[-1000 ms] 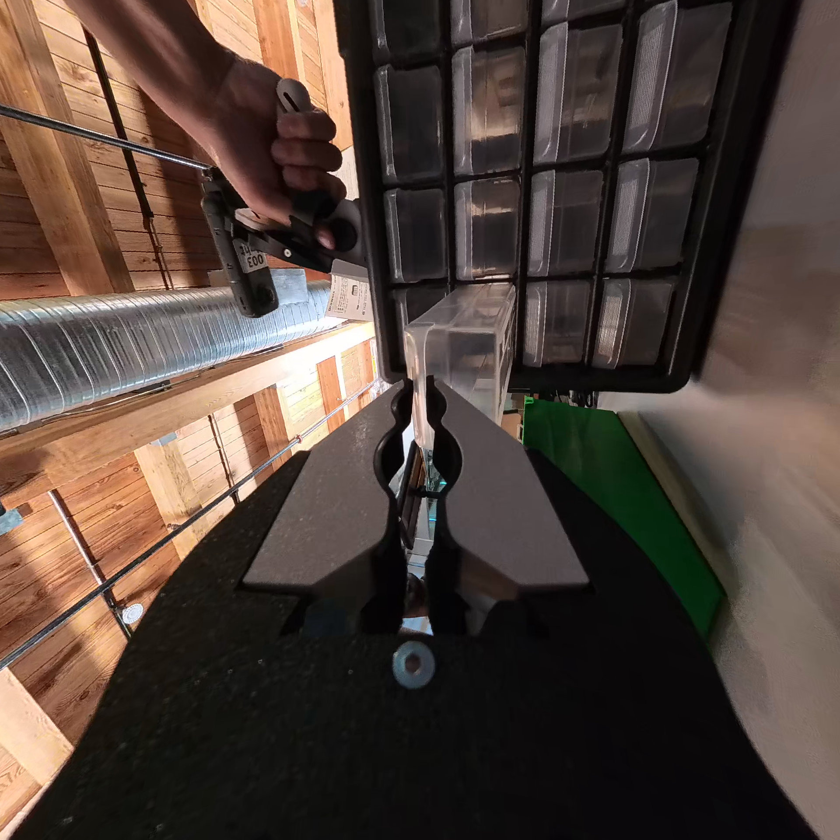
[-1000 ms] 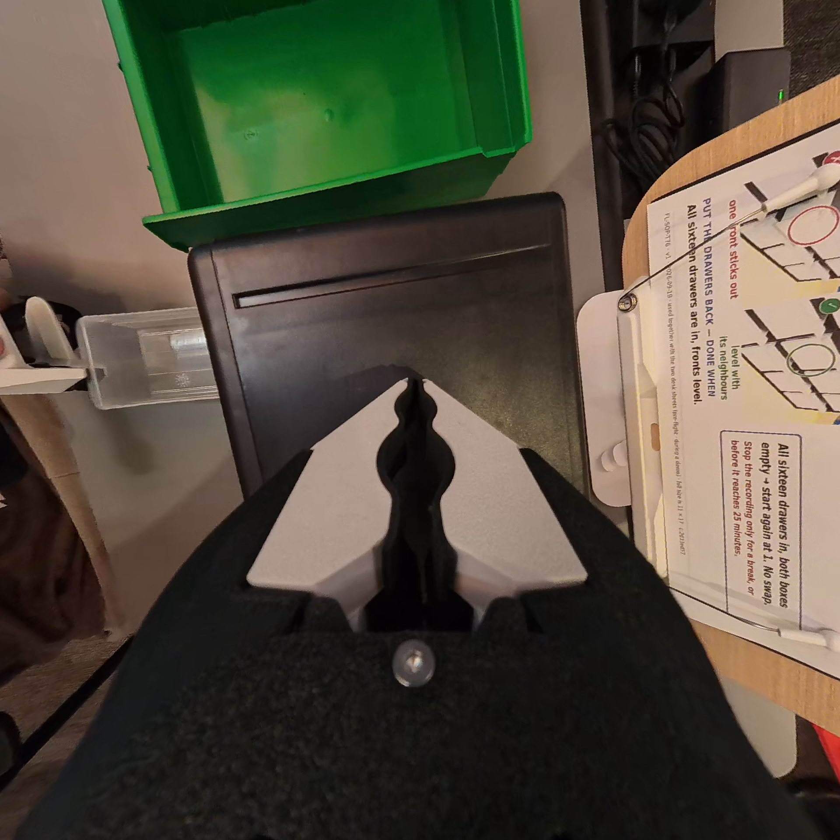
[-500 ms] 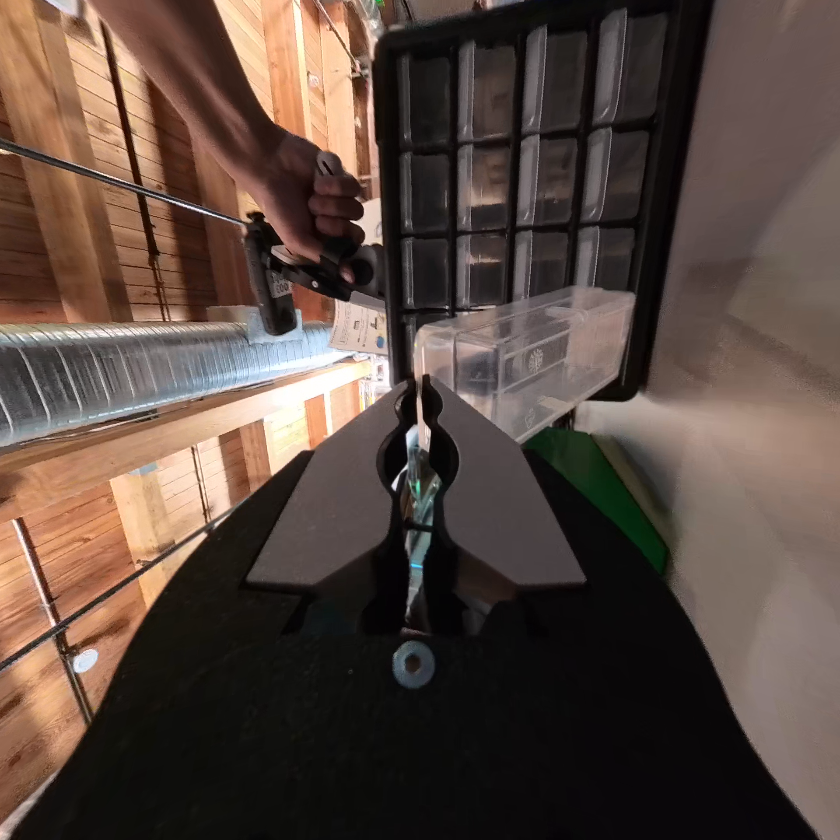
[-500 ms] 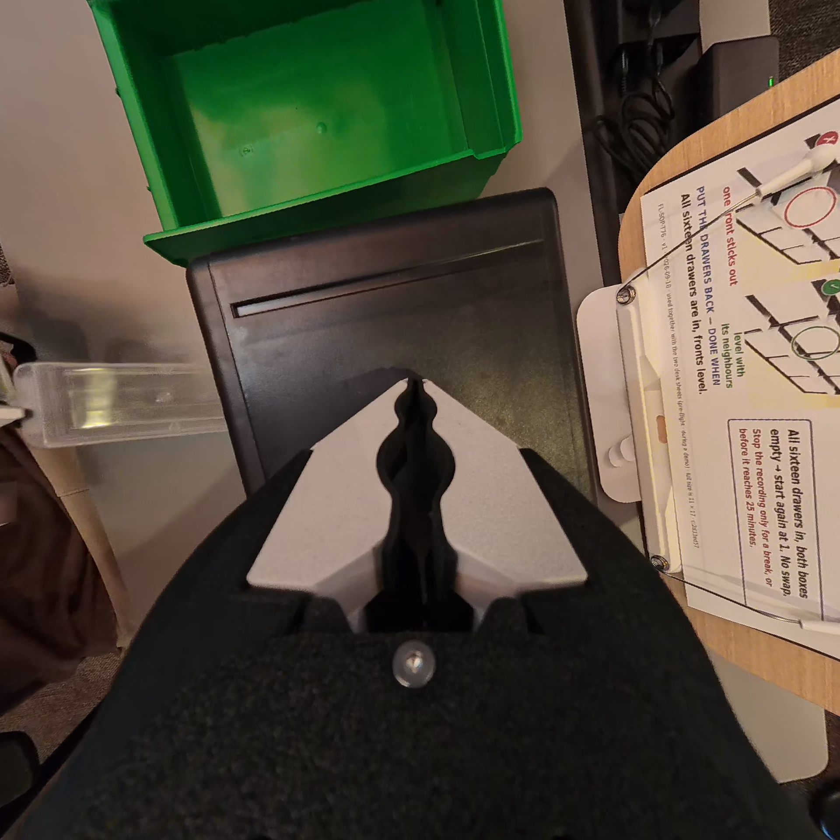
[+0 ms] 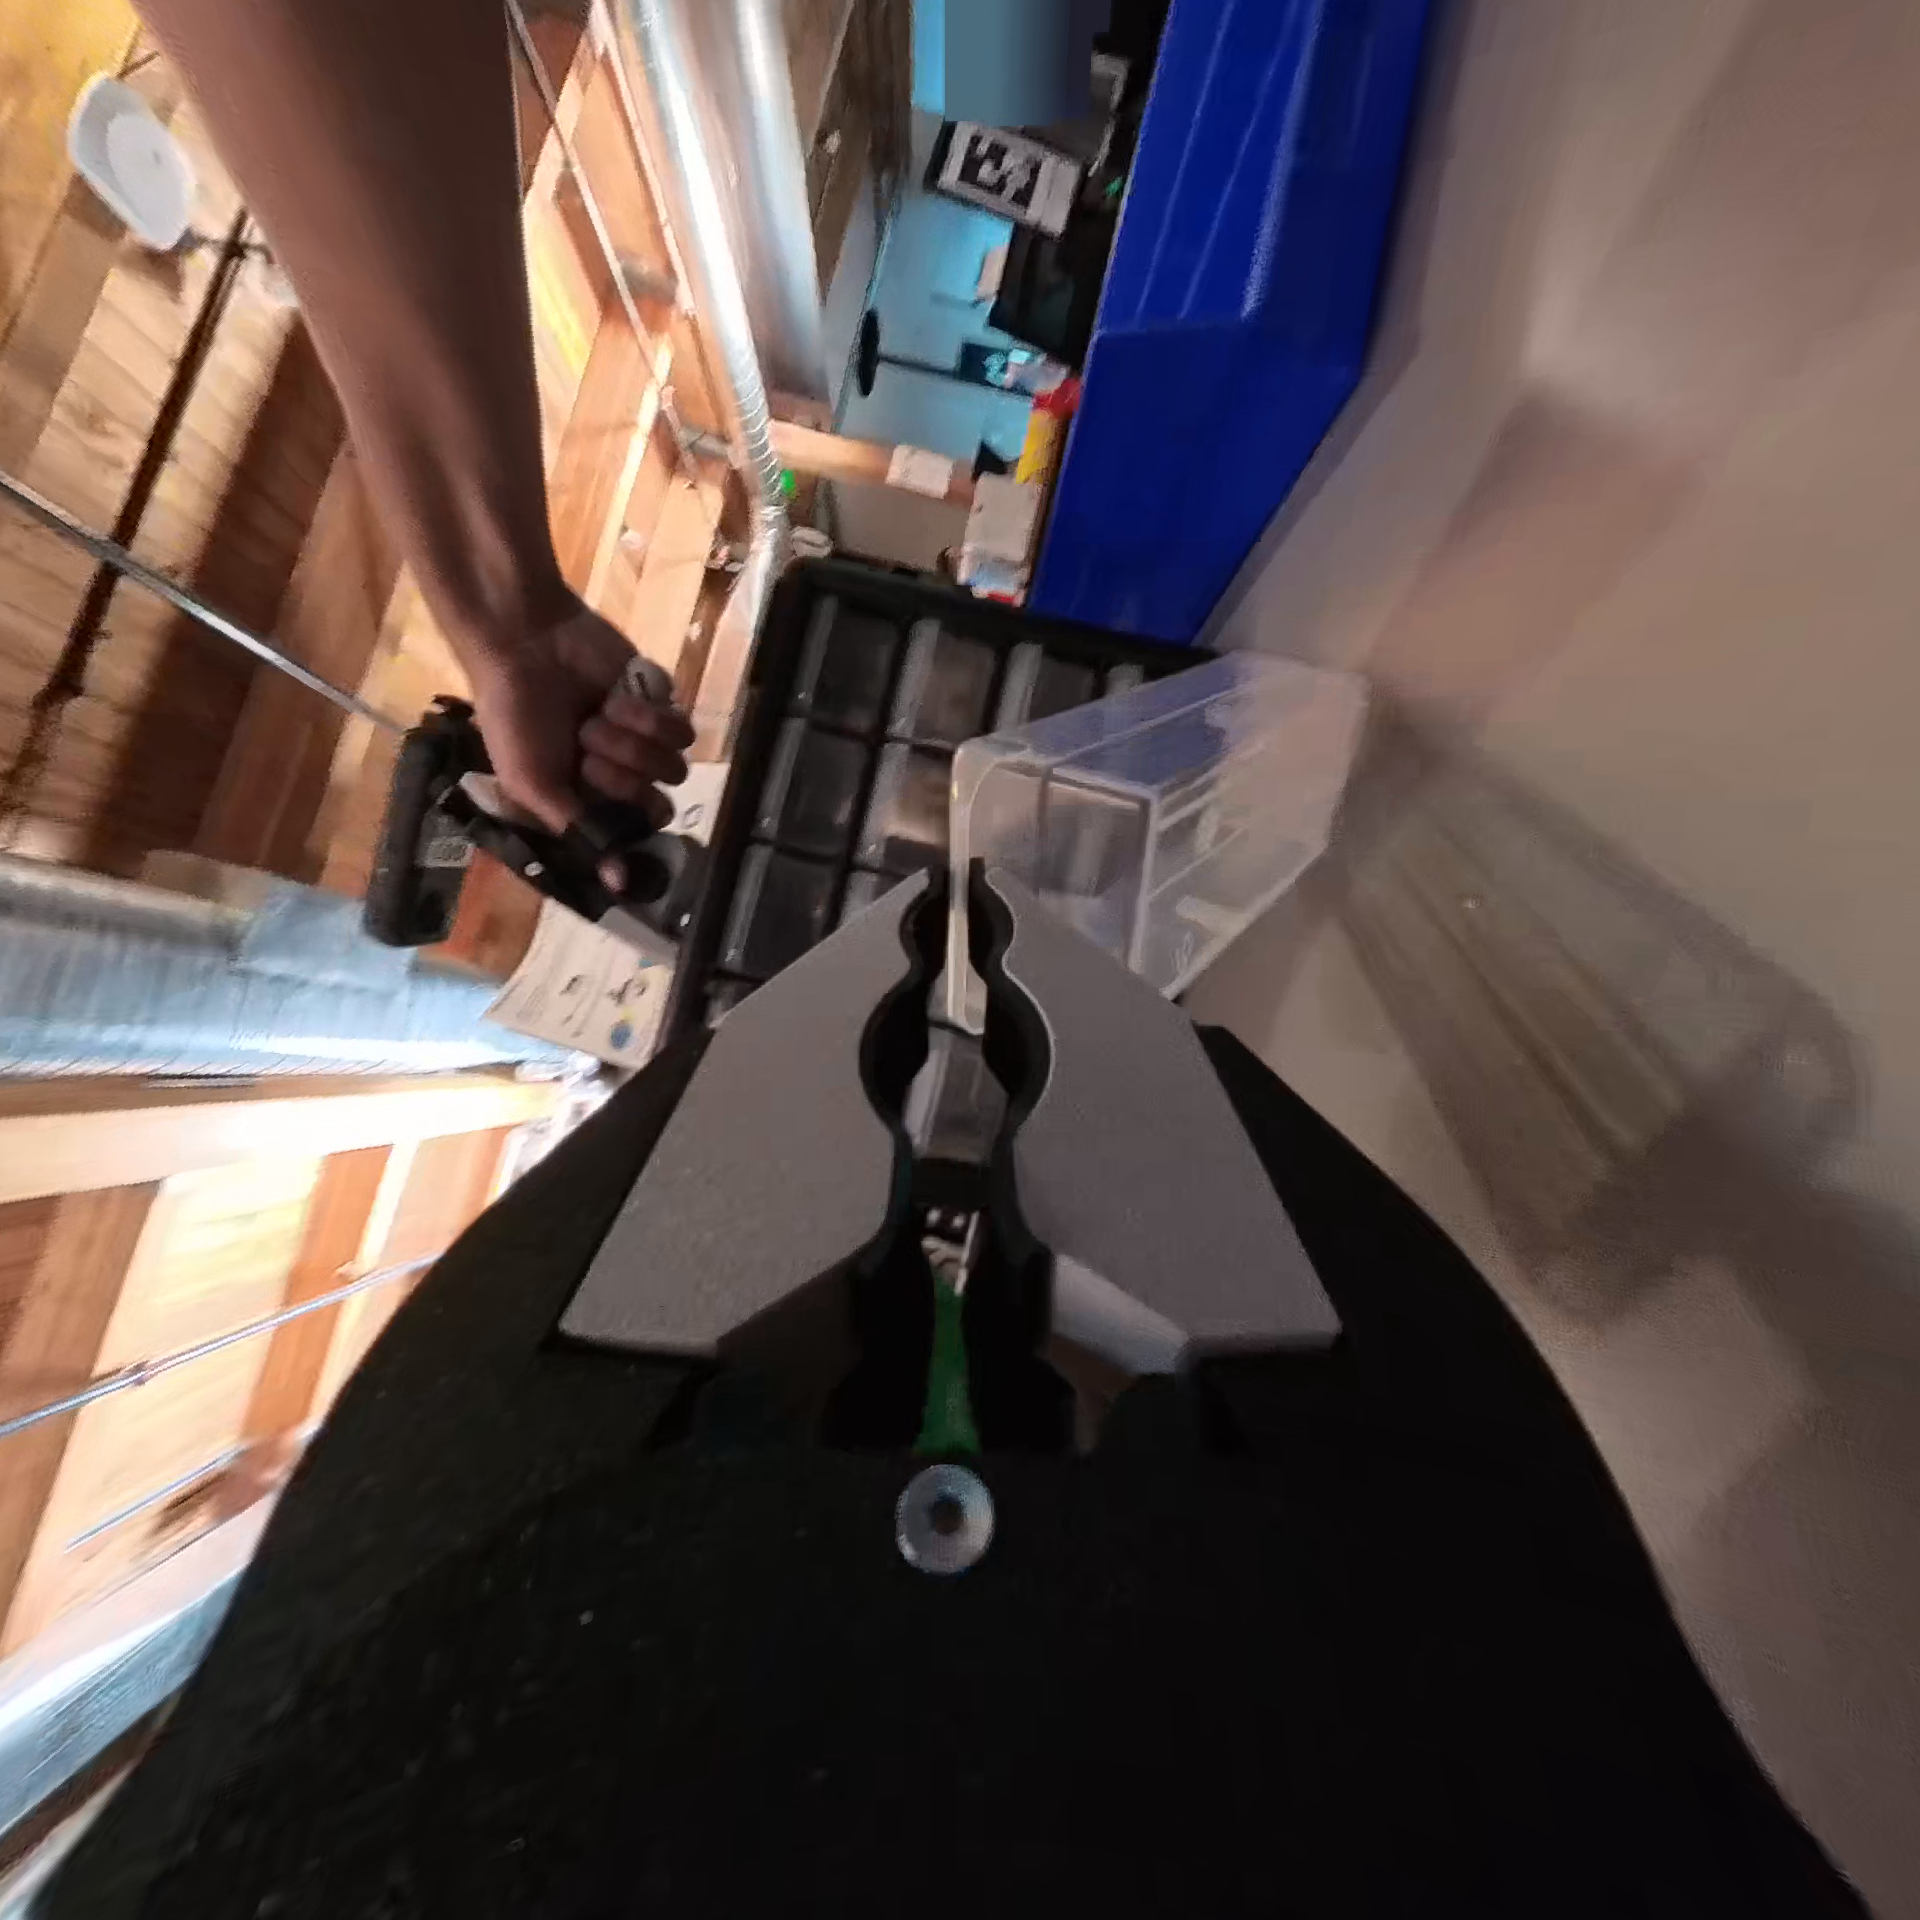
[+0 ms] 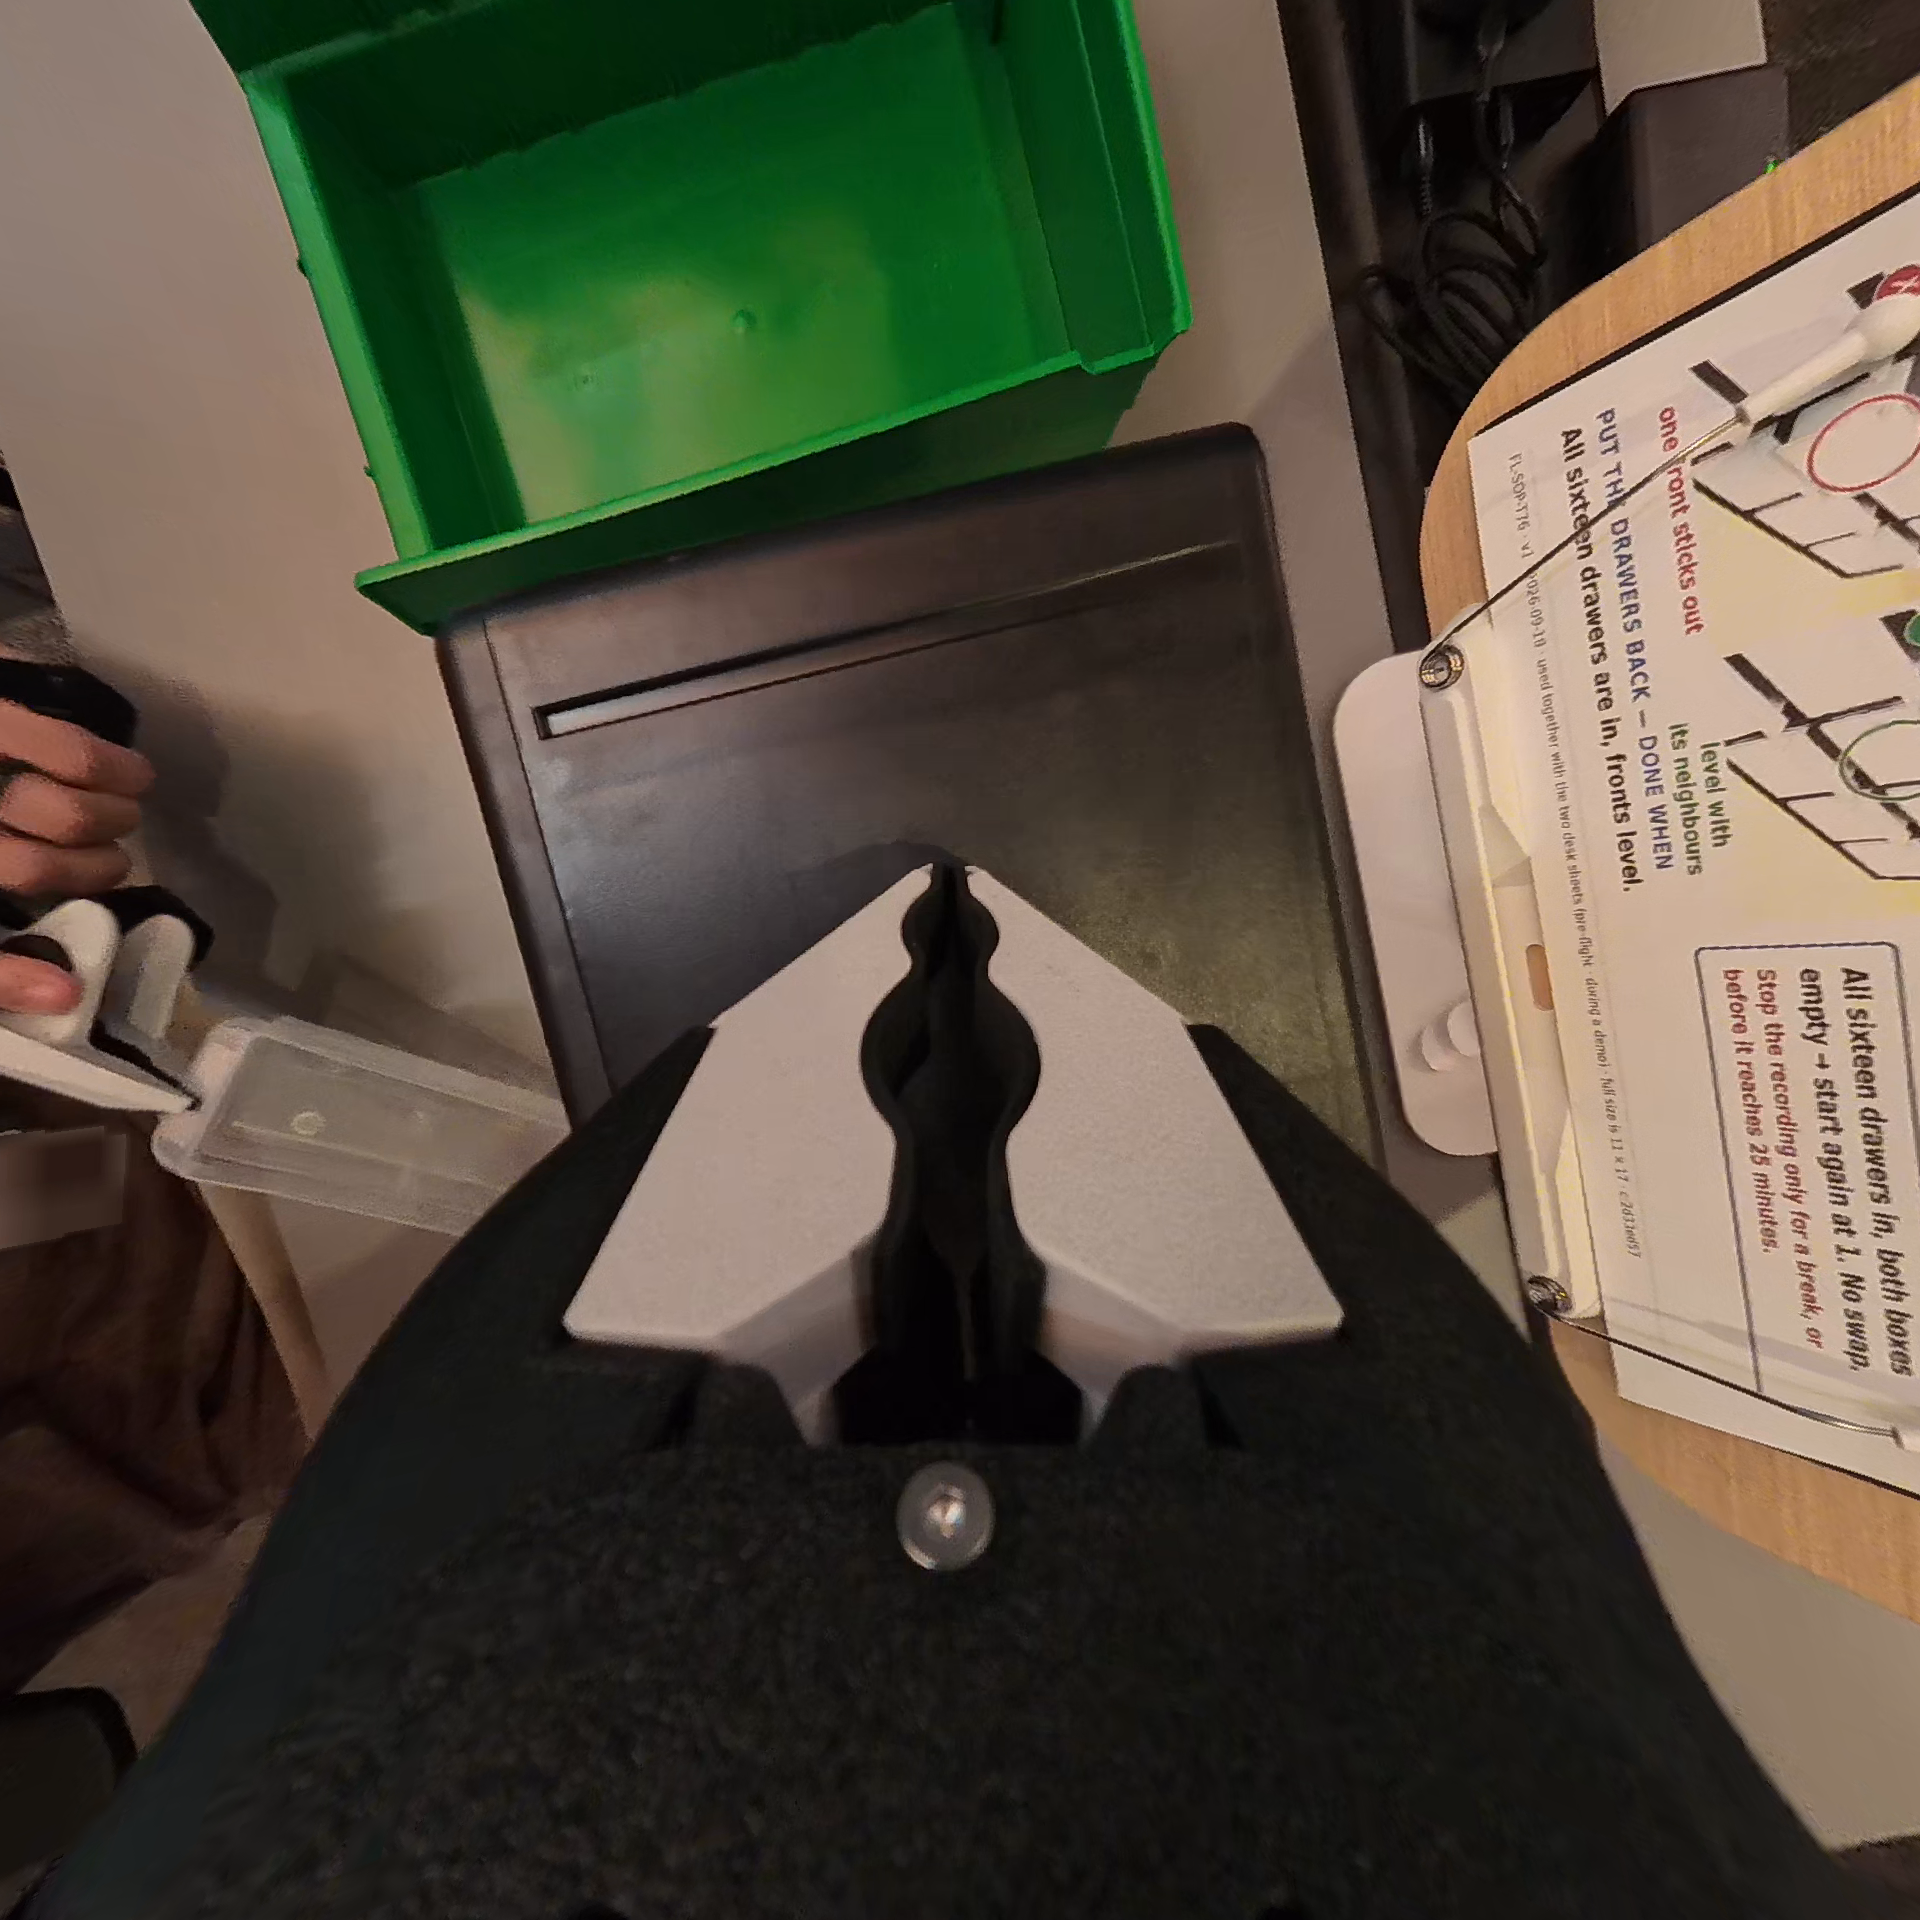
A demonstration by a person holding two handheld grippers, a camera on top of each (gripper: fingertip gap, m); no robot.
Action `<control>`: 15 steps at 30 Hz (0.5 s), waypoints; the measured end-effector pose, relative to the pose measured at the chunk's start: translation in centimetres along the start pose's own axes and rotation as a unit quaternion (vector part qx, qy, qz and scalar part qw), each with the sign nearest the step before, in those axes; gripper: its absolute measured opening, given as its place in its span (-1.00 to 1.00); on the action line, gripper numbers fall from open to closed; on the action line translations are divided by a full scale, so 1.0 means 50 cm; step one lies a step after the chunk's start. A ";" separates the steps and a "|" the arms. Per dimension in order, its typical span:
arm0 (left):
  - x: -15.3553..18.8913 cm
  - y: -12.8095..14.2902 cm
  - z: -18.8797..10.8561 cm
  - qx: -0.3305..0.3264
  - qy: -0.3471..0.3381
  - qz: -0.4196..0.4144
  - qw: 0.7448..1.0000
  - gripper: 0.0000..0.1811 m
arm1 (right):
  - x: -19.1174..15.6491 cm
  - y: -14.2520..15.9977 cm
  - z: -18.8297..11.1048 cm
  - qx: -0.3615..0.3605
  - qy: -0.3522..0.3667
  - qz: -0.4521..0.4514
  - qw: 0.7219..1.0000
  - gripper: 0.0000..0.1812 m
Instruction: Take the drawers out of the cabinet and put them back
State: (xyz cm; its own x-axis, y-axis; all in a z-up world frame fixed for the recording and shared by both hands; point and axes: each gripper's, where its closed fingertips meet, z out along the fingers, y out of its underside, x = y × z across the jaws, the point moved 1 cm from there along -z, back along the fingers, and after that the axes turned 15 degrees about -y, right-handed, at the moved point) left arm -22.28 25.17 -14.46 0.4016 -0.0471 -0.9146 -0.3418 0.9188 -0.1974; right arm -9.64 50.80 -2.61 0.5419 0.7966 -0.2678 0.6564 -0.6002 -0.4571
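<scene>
left gripper (image 5: 951, 883) clamping clear drawer (image 5: 1153, 821), seemingly empty, green bin (image 6: 727, 260) empty

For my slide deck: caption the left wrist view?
Left gripper shut on a clear drawer, free of the black cabinet.

Left gripper (image 5: 954, 894) jaws clamped tight; right gripper (image 6: 948, 878) jaws closed, empty.

Wooden ceiling (image 5: 260, 436), silver duct (image 5: 208, 987)
</scene>
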 end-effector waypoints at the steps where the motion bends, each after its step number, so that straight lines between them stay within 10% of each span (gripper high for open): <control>1: 0.005 0.000 -0.005 0.007 0.010 -0.009 1.000 -0.98 | 0.000 0.000 0.000 0.004 -0.004 0.004 1.000 -1.00; 15: 0.093 0.058 -0.062 0.087 0.150 0.066 0.983 -0.90 | 0.001 -0.001 0.000 -0.010 -0.001 0.004 1.000 -1.00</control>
State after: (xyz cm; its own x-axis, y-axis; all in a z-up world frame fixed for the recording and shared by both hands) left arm -24.02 26.40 -20.35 0.0858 -0.0124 -0.9962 -0.2134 0.9765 -0.0306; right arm -9.62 50.86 -2.60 0.5461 0.7921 -0.2726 0.6627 -0.6076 -0.4378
